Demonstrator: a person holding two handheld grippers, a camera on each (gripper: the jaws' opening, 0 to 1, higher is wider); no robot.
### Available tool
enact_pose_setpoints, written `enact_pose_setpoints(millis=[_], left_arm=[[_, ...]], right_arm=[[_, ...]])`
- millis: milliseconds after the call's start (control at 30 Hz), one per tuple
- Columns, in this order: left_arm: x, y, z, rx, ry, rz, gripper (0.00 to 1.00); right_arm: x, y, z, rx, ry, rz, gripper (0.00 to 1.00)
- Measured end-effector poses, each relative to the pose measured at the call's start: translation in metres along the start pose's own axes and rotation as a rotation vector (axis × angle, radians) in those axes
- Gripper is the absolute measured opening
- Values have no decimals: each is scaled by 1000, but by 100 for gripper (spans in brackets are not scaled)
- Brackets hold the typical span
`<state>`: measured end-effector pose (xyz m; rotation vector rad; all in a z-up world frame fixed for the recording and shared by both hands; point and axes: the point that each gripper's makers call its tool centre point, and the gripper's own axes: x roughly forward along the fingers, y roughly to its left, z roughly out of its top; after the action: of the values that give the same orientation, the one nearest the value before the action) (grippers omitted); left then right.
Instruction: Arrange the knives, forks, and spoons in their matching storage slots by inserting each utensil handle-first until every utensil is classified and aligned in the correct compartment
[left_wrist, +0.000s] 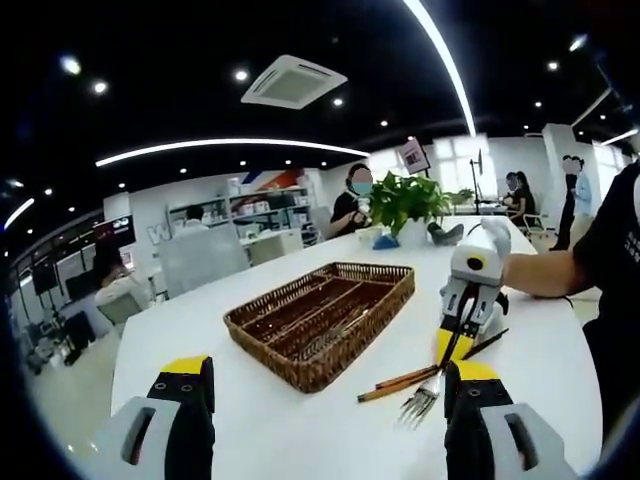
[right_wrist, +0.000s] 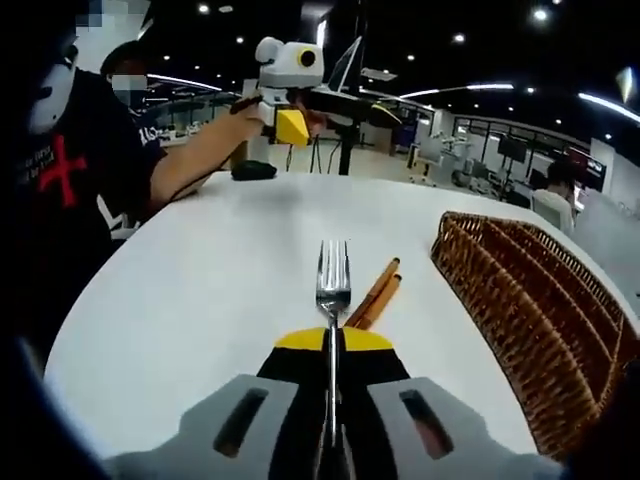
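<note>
Over on the white tabletop (left_wrist: 300, 430) sits a wicker basket tray (left_wrist: 322, 320) with long divided slots running its length; a few dark utensils lie in the slots, too small to sort by kind from here.

In the right gripper view, the right hand-held gripper (right_wrist: 333, 345) has its yellow-tipped jaws pressed together on the handle of a fork (right_wrist: 333, 285), tines pointing forward and held just above the tabletop. Just beyond and to the right of the fork head lie two brown stick-like handles (right_wrist: 375, 293), side by side and angled toward the basket tray, whose woven wall rises along the right edge of that view.

From the left gripper view, that same gripper comes in from the right with the fork (left_wrist: 425, 398) hanging down out of its jaws, tines low near the tabletop, the brown handles (left_wrist: 398, 382) lying just beside it, between fork and basket.

The left hand-held gripper (left_wrist: 330, 385) has its jaws spread wide apart, holding nothing, the basket tray ahead between them.

At the far end of the tabletop stands a potted green plant (left_wrist: 408, 205). Beyond it a person (left_wrist: 355, 200) sits, with more people farther back in the open office.
</note>
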<state>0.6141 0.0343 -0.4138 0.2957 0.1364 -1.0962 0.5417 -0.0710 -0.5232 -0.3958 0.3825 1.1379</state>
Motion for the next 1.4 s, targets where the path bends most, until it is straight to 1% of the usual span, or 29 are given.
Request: enact_pose_setpoints(millis=[100, 167, 300, 433, 633, 800, 967, 1033, 1133, 1200, 1233, 1333, 1400], left_arm=[[0, 0, 0, 1, 0, 0, 100], [0, 0, 0, 1, -1, 0, 100], [1, 0, 0, 0, 1, 0, 100], [1, -1, 0, 2, 1, -1, 100], [1, -1, 0, 4, 2, 1, 100], [2, -3, 0, 7, 4, -1, 100], [1, -4, -1, 6, 4, 0, 100], [1, -4, -1, 6, 4, 0, 100], [2, -4, -1, 6, 3, -1, 100], [2, -4, -1, 7, 5, -1, 100], [2, -4, -1, 7, 5, -3, 100], [2, -3, -1, 7, 5, -3, 100], [2, -3, -1, 6, 5, -3, 100]], right_arm=[[-2, 3, 3, 9, -5, 13, 1], [-2, 12, 7, 37, -16, 49, 1], [4, 19, 4, 5, 6, 59, 1], [5, 19, 1, 11, 17, 64, 1], [4, 21, 3, 15, 15, 69, 1], [5, 23, 0, -2, 29, 69, 1], [7, 21, 1, -6, 16, 72, 2], [6, 21, 1, 30, 11, 82, 2], [6, 20, 0, 19, 14, 78, 2], [8, 20, -2, 14, 24, 76, 5], [9, 22, -1, 9, 15, 81, 7], [11, 22, 0, 8, 18, 84, 14], [12, 21, 0, 7, 19, 84, 14]])
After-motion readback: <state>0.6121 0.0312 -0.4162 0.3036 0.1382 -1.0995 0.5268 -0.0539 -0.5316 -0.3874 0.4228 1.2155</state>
